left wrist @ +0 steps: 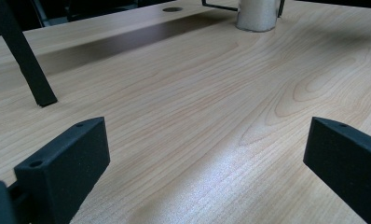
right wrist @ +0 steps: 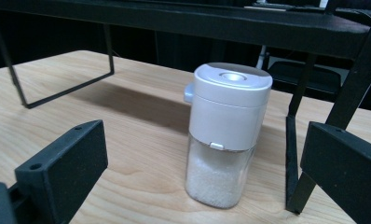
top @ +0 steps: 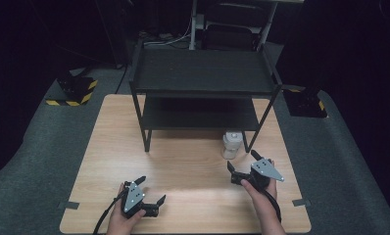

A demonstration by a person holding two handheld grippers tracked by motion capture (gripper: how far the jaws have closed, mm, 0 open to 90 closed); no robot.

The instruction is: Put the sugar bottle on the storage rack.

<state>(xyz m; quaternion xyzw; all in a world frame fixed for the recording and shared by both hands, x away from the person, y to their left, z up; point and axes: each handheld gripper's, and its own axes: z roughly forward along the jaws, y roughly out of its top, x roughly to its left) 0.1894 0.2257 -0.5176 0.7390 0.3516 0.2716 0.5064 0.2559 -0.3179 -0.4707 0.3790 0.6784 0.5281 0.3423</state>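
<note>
Beside the black metal shelf rack's (top: 203,85) front right leg, an upright white-capped clear shaker of white grains (right wrist: 225,135) is standing just ahead of the nearer right gripper (top: 247,169), jaws gaping wide, empty.

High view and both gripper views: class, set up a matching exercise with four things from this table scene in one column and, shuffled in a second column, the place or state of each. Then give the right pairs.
Things
1. shaker
2. rack
3. left gripper
4. right gripper

Places or states
A. open, over the near left part of the table, nothing between its jaws
B. black, two shelves, standing at the far side of the table
C. open, pointed at the shaker from close by
D. upright beside the rack's front right leg, white grains inside

Pairs: 1-D, 2-B, 3-A, 4-C
</note>
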